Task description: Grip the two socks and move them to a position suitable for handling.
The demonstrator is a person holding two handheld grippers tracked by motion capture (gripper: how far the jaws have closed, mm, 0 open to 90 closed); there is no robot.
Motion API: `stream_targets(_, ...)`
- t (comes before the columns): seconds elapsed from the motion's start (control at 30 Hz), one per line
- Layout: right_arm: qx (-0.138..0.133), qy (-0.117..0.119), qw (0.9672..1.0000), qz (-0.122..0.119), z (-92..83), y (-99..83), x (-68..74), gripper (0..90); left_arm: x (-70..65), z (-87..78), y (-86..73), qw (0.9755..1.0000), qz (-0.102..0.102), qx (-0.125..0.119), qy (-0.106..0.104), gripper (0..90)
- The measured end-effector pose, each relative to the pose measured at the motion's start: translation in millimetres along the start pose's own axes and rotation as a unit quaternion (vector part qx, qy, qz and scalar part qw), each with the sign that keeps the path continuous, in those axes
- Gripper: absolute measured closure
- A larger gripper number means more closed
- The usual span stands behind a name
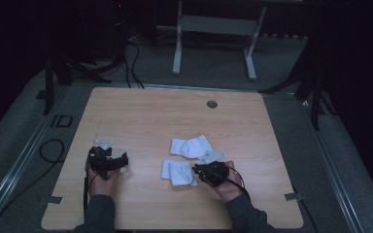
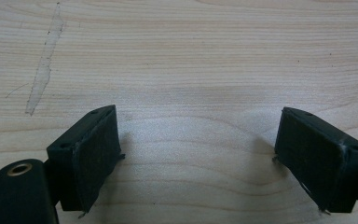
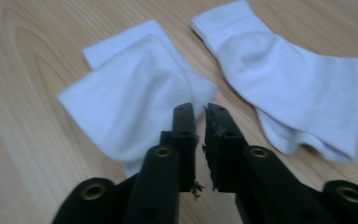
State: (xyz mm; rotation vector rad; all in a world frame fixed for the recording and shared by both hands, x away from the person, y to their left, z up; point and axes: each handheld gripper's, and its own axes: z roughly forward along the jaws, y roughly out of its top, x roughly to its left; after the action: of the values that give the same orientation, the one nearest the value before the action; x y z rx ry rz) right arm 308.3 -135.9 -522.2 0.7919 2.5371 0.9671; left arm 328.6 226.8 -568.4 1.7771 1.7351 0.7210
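White knitted cotton makes up the two short socks lying flat on the pale wooden table (image 1: pixel 141 116). The nearer white sock (image 1: pixel 178 172) is taken as the landmark; it is seen in the right gripper view (image 3: pixel 126 107) as a folded shape with a ribbed cuff turned away from the camera. The second white sock (image 1: pixel 190 146) lies just beyond it, toward the far edge of the table, with a thin strip of bare wood between the two in the right gripper view (image 3: pixel 289 88). The right gripper (image 1: pixel 197 171) is held just to the right of the nearer sock, at its edge; its jaws are parted only by a narrow slit and nothing is clamped between them (image 3: pixel 199 112). Whether the tips touch the fabric cannot be told, since the sock's near edge is hidden behind the jaws and the frame is slightly blurred. The left gripper (image 1: pixel 122 159) is held well to the left of the nearer sock, its jaws spread wide over bare wood (image 2: pixel 198 140). Ample bare table is left on the far side of the nearer sock, up to a small round grey grommet (image 1: pixel 212 104).
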Motion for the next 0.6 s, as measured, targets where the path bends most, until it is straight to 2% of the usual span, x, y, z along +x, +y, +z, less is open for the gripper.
stream_targets(0.03, 0.000, 0.000, 1.0000, 0.000, 0.0, 0.0, 0.0, 79.9, 0.0, 0.0, 0.0, 1.0000, 0.000, 0.000, 0.000, 13.9)
stream_targets(0.13, 0.008, 0.016, 0.9998, 0.010, 6.4, 6.3, 2.2, 69.9, -0.1, 0.1, 0.0, 1.0000, -0.001, -0.001, 0.000, 13.9)
stream_targets(0.27, 0.018, 0.017, 0.9996, 0.013, 13.9, 9.1, 2.8, 64.3, -0.1, 0.1, 0.0, 1.0000, -0.001, -0.001, 0.000, 13.9)
stream_targets(0.37, 0.021, 0.016, 0.9996, 0.013, 16.1, 9.5, 3.2, 63.8, -0.1, 0.1, 0.0, 1.0000, -0.001, -0.001, 0.000, 13.9)
stream_targets(0.4, 0.037, 0.016, 0.9991, 0.015, 23.7, 9.7, 2.7, 65.1, -0.1, 0.1, 0.0, 1.0000, -0.001, -0.001, 0.000, 13.9)
stream_targets(0.43, 0.037, 0.016, 0.9991, 0.015, 23.7, 9.7, 2.7, 65.1, -0.1, 0.1, 0.0, 1.0000, -0.001, -0.001, 0.000, 13.9)
stream_targets(0.47, 0.043, 0.022, 0.9987, 0.014, 26.5, 9.9, 3.5, 74.1, -0.1, 0.1, 0.0, 1.0000, -0.001, -0.001, 0.000, 13.9)
stream_targets(0.5, 0.043, 0.022, 0.9987, 0.014, 26.5, 9.9, 3.5, 74.1, -0.1, 0.1, 0.0, 1.0000, -0.001, -0.001, 0.000, 13.9)
stream_targets(0.57, 0.042, 0.023, 0.9988, 0.012, 26.4, 10.4, 6.2, 85.1, 0.0, 0.0, 0.0, 1.0000, 0.000, 0.000, 0.000, 13.9)
stream_targets(0.6, 0.040, 0.024, 0.9989, 0.011, 25.7, 10.9, 7.8, 87.7, 0.0, 0.0, 0.0, 1.0000, 0.000, 0.000, 0.000, 13.9)
